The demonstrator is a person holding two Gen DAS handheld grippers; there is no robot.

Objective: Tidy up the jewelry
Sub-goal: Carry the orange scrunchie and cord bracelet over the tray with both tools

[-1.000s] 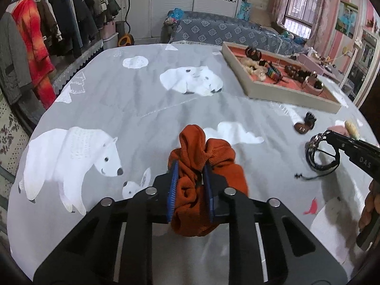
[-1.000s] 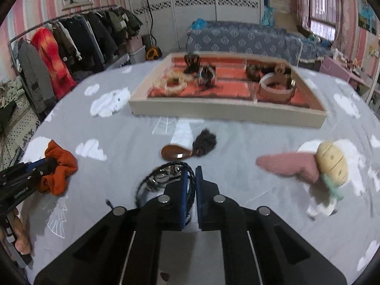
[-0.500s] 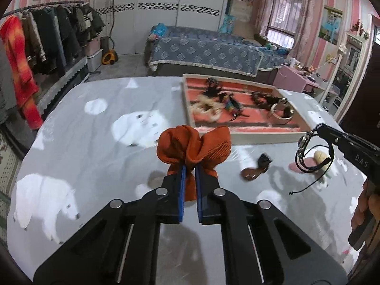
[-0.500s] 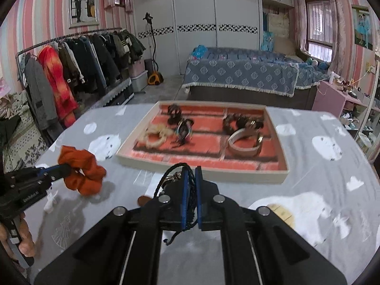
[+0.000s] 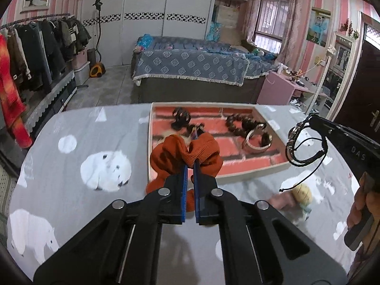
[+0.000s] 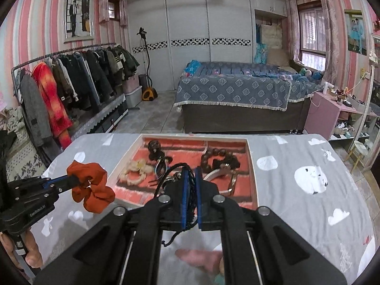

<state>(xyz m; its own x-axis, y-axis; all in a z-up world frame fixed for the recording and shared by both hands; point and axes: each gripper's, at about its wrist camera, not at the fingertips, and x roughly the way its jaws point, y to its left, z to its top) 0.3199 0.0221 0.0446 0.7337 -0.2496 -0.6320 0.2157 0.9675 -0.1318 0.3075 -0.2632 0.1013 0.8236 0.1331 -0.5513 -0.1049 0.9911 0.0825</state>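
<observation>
My left gripper (image 5: pixel 189 166) is shut on an orange scrunchie (image 5: pixel 180 153) and holds it in the air at the near left edge of the wooden tray (image 5: pixel 150 142). It also shows in the right wrist view (image 6: pixel 91 187). My right gripper (image 6: pixel 190 178) is shut on a black cord bracelet (image 5: pixel 300 142), held above the tray's near right corner; the bracelet also shows between the jaws (image 6: pixel 171 173). The tray (image 6: pixel 251 166) has a red brick-pattern lining and holds dark bead bracelets (image 6: pixel 218 159), a cream scrunchie (image 6: pixel 135 169), a black hair tie (image 6: pixel 154 149) and a bangle (image 5: pixel 257 141).
The tray lies on a grey cloth with polar bears (image 5: pixel 104 168). A pink and yellow plush clip (image 5: pixel 299 194) lies on the cloth below the right gripper. Beyond the table are a bed (image 6: pixel 237 95), a clothes rack (image 6: pixel 59 85) and a pink side table (image 6: pixel 332 114).
Both grippers have risen from the cloth with their items and moved forward to the tray. The scrunchie was squeezed tighter as the left jaws closed.
</observation>
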